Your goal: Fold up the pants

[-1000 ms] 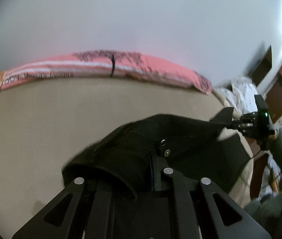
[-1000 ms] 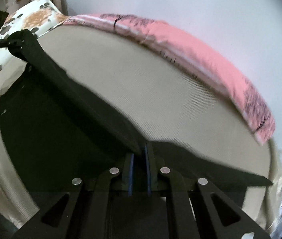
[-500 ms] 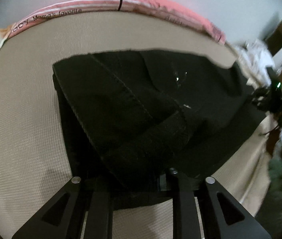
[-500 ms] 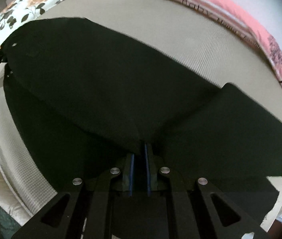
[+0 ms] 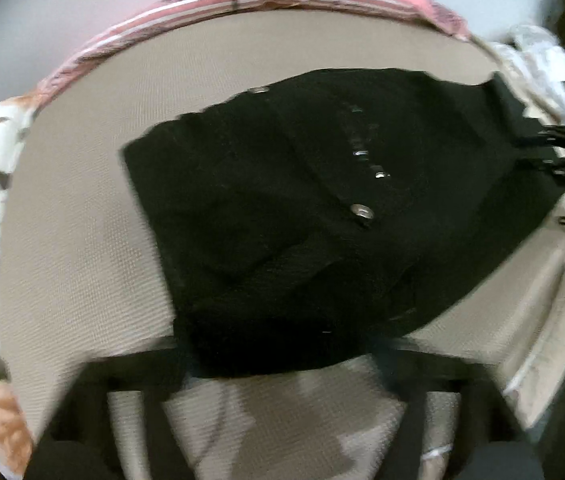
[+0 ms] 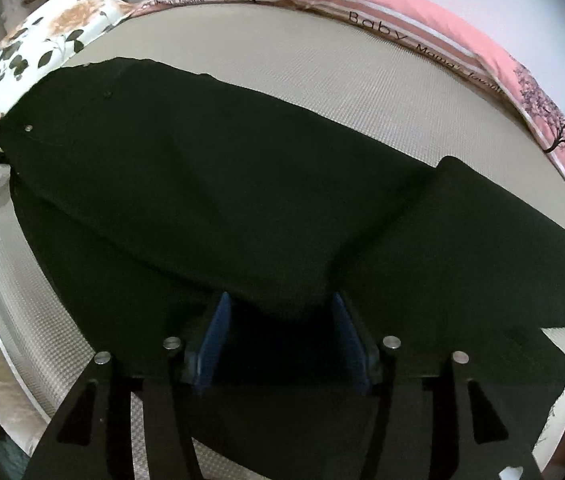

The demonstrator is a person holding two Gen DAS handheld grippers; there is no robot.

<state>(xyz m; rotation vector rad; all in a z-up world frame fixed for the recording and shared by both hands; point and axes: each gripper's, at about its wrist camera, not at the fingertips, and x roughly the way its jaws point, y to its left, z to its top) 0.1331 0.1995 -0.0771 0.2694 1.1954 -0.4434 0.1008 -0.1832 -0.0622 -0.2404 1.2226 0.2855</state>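
Black pants lie spread flat on the beige bed, waist end toward 9 o'clock in the right view, pink pillow along the far edge at 1 o'clock. My left tongs have just been opening, now spread wide over bare mattress, cloth released. My right tongs have just been opening too, blue pads apart, fabric lying loose between them

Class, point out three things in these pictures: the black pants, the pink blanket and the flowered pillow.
black pants (image 6: 242,184): right wrist view, middle of the cloth.
pink blanket (image 6: 454,32): right wrist view, plain pink stretch.
flowered pillow (image 6: 54,36): right wrist view, printed top face.
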